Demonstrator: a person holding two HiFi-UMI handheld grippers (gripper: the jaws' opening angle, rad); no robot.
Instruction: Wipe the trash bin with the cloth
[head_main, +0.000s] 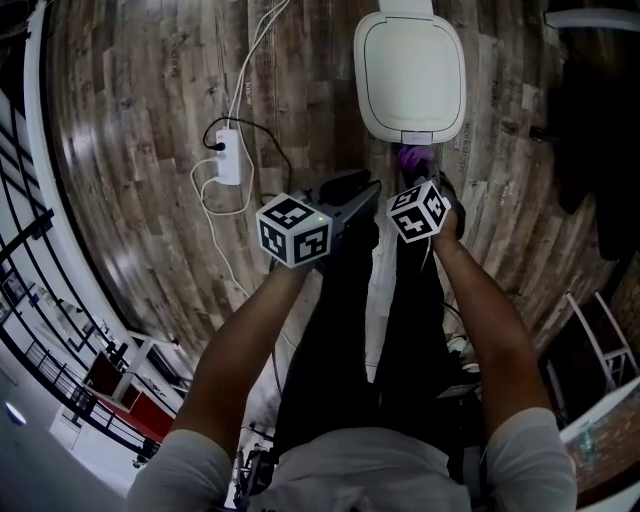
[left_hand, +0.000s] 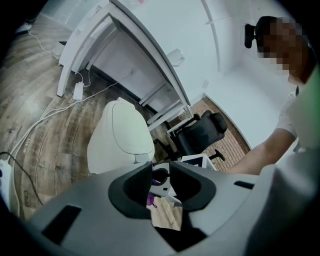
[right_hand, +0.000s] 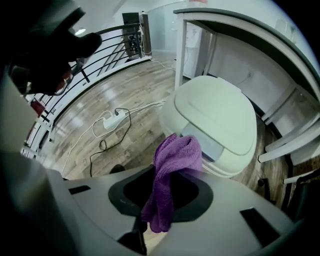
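right gripper clamps purple cloth | left gripper jaws slightly apart, empty | white trash bin just ahead of cloth, lid shut | wiping seemingly not started

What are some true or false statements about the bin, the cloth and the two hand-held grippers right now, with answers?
1. The right hand-held gripper holds a purple cloth. True.
2. The lid of the trash bin stands open. False: the lid is closed flat on the white bin.
3. The left hand-held gripper grips a sponge. False: its jaws stand slightly apart with nothing between them.
4. A power strip lies on the wooden floor, off to one side of the bin. True.
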